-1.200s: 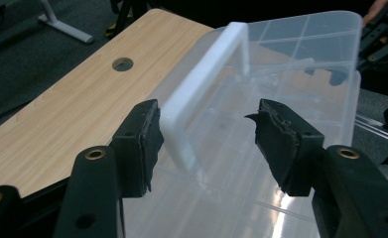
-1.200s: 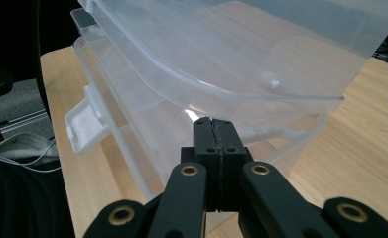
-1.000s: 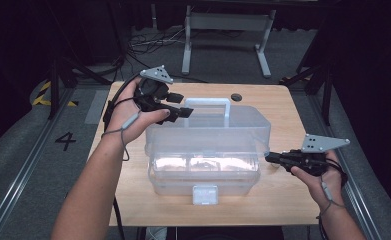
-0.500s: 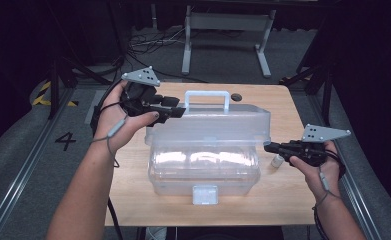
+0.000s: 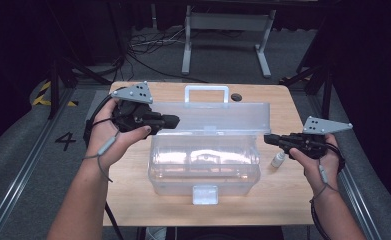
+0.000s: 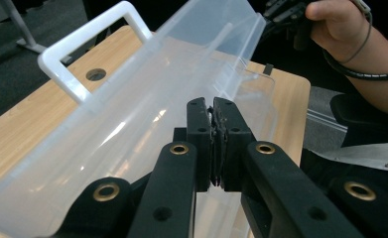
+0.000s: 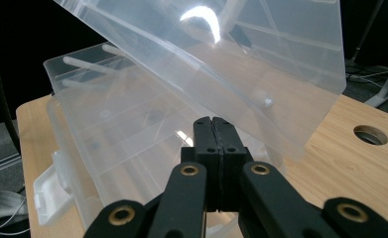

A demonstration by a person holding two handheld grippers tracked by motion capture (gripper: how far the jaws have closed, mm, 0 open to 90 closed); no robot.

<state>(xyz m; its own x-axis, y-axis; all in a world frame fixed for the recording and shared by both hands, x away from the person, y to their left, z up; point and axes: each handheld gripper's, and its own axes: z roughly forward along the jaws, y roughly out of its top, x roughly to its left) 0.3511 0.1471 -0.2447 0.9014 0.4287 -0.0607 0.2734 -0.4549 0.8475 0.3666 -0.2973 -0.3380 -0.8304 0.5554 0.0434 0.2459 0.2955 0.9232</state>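
Observation:
A clear plastic box (image 5: 203, 165) stands mid-table with its lid (image 5: 218, 116) swung up. The lid's white handle (image 5: 206, 90) is at the top and a white latch (image 5: 205, 194) hangs at the front. My left gripper (image 5: 175, 120) hovers at the lid's left end. Its jaws have just been closing and now meet with nothing between them, as the left gripper view shows (image 6: 212, 101) above the lid (image 6: 147, 99). My right gripper (image 5: 267, 139) is shut and empty, close to the box's right end. In the right gripper view it (image 7: 213, 120) points at the box wall (image 7: 122, 129).
A small white bottle (image 5: 278, 160) lies on the wooden table (image 5: 133, 190) just below the right gripper. A round hole (image 5: 236, 97) sits in the tabletop behind the lid. Cables and a metal stand are on the floor beyond the table.
The lid has swung up further and now stands open. My left gripper's jaws have come together and the hand has drawn back toward the left. The right hand has barely shifted.

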